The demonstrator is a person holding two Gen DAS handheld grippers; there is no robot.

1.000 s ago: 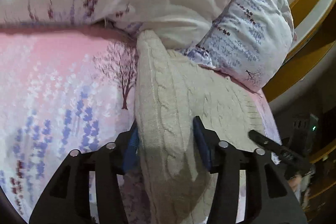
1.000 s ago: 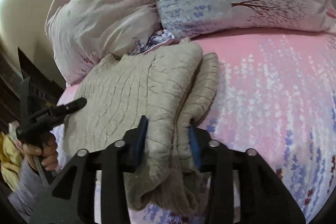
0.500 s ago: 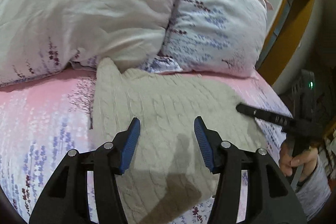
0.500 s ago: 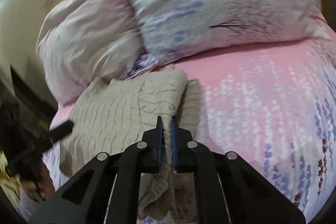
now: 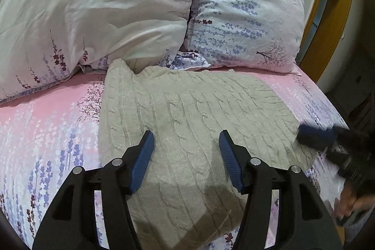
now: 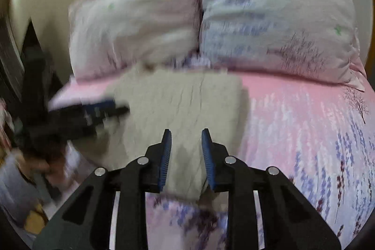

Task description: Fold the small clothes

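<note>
A beige cable-knit sweater (image 5: 192,114) lies folded flat on the pink floral bed sheet (image 5: 46,123), its far edge against the pillows. My left gripper (image 5: 186,137) is open and empty, held a little above the sweater's near half. In the blurred right wrist view the same sweater (image 6: 187,100) lies ahead, and my right gripper (image 6: 186,135) is open and empty above its near edge. The right gripper also shows at the right edge of the left wrist view (image 5: 323,135), and the left gripper at the left of the right wrist view (image 6: 93,111).
Two floral pillows (image 5: 98,4) (image 5: 246,11) lean at the head of the bed. A wooden headboard frame (image 5: 332,4) stands at the far right. The bed's edge drops off at the right. The sheet (image 6: 304,132) stretches to the right of the sweater.
Both grippers have let go of the sweater and pulled back above it. The right gripper, shut half a second ago, is now open. The sweater lies flatter.
</note>
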